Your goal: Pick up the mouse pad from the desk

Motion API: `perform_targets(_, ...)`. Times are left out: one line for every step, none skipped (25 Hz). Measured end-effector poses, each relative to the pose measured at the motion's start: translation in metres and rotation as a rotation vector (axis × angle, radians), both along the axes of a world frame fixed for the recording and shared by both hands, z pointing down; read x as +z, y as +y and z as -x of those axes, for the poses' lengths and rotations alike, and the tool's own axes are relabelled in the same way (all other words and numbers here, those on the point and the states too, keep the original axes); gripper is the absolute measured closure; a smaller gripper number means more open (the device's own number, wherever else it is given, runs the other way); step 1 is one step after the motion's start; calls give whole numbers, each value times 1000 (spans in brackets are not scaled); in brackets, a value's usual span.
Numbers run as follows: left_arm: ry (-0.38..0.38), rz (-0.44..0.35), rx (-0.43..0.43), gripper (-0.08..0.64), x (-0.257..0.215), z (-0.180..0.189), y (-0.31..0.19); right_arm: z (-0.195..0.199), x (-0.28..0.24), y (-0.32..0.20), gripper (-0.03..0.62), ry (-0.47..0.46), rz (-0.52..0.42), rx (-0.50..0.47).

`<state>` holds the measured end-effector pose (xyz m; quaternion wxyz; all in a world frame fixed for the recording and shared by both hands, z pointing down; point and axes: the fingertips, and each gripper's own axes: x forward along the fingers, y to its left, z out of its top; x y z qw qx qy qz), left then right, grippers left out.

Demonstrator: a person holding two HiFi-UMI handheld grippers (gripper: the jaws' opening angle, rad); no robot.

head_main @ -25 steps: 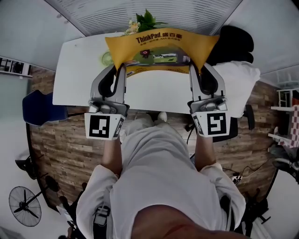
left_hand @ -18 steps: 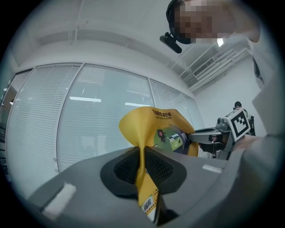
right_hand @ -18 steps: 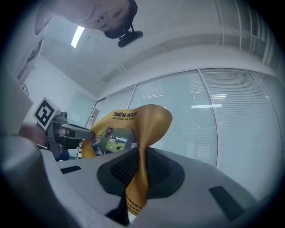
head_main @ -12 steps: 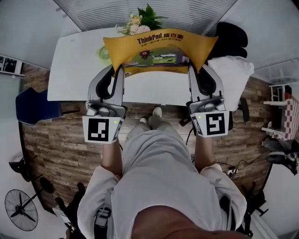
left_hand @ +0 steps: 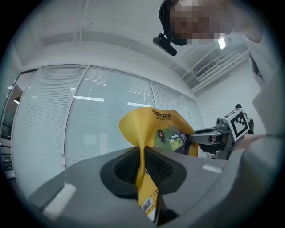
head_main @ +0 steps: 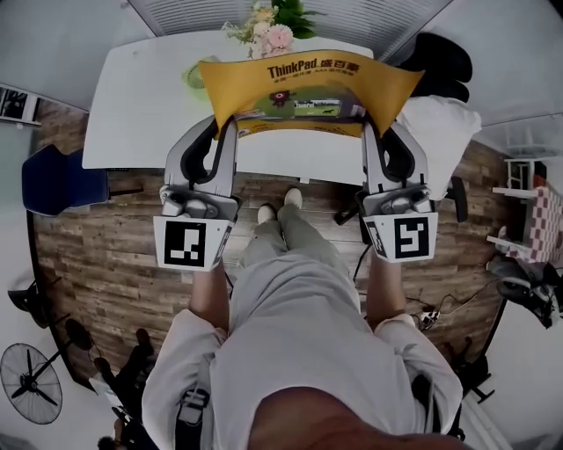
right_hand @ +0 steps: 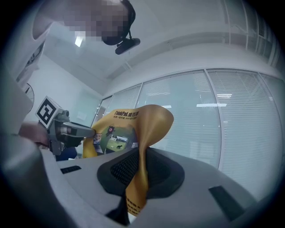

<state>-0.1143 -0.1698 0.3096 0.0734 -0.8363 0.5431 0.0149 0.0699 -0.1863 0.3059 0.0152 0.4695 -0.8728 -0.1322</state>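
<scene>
The jaws of the left gripper (left_hand: 141, 173) are pinched narrow on the left end of the mouse pad (head_main: 308, 75), whose yellow sheet runs up between the dark ribbed pads (left_hand: 156, 167) and folds over above them. The jaws of the right gripper (right_hand: 141, 176) are just as narrow on the right end, with a strip of the sheet hanging below the grip. The pad is held up off the counter (head_main: 141, 114), stretched between the two grippers with its printed face toward the person. In both gripper views it stands in the air against the window blinds (left_hand: 58, 116). In the head view it lies across the middle of the counter, between the far edge and the near edge, and its ends bend down to the jaws near the near edge. At the left of the head view, a blue chair (head_main: 57, 180) stands on the wood floor (head_main: 114, 255) off the counter's left edge, with a fan (head_main: 31, 384) nearer the person. On the counter, a pale green round thing (head_main: 195, 75) shows just beside the pad's left end, partly hidden by it. Flowers (head_main: 273, 26) stand at the far edge, behind the pad. The person's shoes (head_main: 280, 204) show below the near edge, between the grippers. Off the right edge is a black chair (head_main: 440, 66) with a white cloth (head_main: 440, 132).
</scene>
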Motion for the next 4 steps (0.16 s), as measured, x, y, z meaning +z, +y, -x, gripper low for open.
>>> perform_targets(8, 1, -5, 528, -1, 0, -1, 0, 0, 1, 546, 0, 0, -2)
perform_targets(15, 1, -9, 528, -3, -1, -1, -1, 1, 1, 546, -2, 1, -4)
perform_targets(21, 2, -11, 528, -3, -2, -1, -2, 1, 2, 546, -4, 4, -6)
perform_targets(27, 2, -13, 528, -4, -3, 0, -3, 2, 4, 546, -6, 6, -7)
